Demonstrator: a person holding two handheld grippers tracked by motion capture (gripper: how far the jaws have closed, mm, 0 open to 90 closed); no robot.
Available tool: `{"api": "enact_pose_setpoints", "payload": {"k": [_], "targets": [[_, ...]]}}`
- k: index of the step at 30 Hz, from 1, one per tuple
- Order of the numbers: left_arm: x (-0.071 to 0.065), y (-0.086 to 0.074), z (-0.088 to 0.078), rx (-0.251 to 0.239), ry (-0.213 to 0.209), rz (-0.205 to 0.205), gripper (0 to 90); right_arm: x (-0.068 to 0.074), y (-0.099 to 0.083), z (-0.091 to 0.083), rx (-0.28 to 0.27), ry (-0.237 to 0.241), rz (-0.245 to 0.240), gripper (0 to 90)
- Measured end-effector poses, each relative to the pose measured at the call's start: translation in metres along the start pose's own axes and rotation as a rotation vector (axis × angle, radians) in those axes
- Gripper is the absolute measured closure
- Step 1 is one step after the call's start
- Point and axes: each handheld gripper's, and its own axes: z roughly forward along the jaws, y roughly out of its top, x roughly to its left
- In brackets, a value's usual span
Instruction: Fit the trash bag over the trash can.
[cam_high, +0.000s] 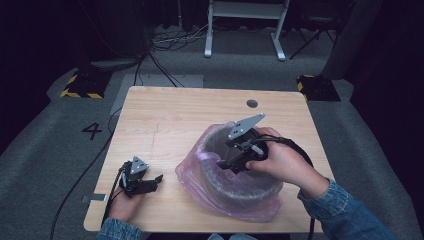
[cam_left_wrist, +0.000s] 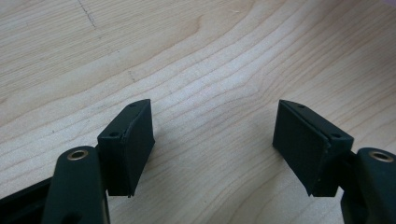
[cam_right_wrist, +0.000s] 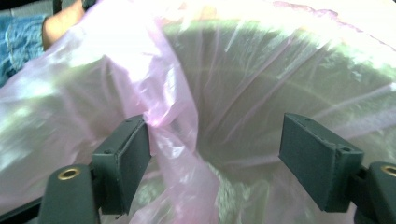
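Right hand-held gripper (cam_right_wrist: 215, 154) open over pink bag (cam_high: 197, 175); bin (cam_high: 240, 187) upright, mouth up, apparently unheld; left hand-held gripper (cam_high: 152, 181) open.

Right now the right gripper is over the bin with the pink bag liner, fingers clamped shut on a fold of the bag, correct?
Not quite. The right gripper is over the bin with the pink bag liner, but its fingers stand wide apart; the fold only brushes one. The right gripper view shows it.

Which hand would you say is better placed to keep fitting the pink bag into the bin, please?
Probably the right: the right gripper hangs open over the bin, inside the pink bag. The left gripper rests open on bare table.
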Motion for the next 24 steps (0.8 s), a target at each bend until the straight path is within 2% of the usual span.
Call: {"api": "enact_pose_setpoints", "payload": {"k": [3,5,8,10,12,14,16,20,22,24], "targets": [[0.000,0.000,0.000,-0.001,0.000,0.000,28.8,0.005,0.001,-0.009,-0.002,0.017,-0.016,29.3],[0.000,0.000,0.000,-0.001,0.001,0.000,28.9,0.009,0.002,-0.014,-0.011,0.032,-0.018,37.4],[0.000,0.000,0.000,0.000,0.001,0.001,28.8,0.012,0.006,-0.013,-0.049,0.025,-0.059,54.4],[0.000,0.000,0.000,0.000,0.001,0.001,28.8,0.013,0.007,-0.005,-0.035,0.039,-0.078,60.7],[0.000,0.000,0.000,0.000,0.001,0.000,28.8,0.014,0.008,0.005,-0.005,0.059,-0.092,78.3],[0.000,0.000,0.000,0.000,0.000,0.000,28.8,0.014,0.007,0.014,0.046,0.071,-0.098,89.7],[0.000,0.000,0.000,0.000,0.001,0.000,28.8,0.013,0.003,0.028,0.113,0.090,-0.090,90.0],[0.000,0.000,0.000,0.000,0.000,0.000,28.8,0.014,-0.007,0.052,0.202,0.098,-0.091,89.9],[0.000,0.000,0.000,0.000,0.000,0.001,28.8,0.015,-0.010,0.060,0.227,0.114,-0.087,86.3],[0.000,0.000,0.000,0.000,0.000,0.001,28.8,0.016,-0.014,0.066,0.249,0.122,-0.086,77.2]]}}
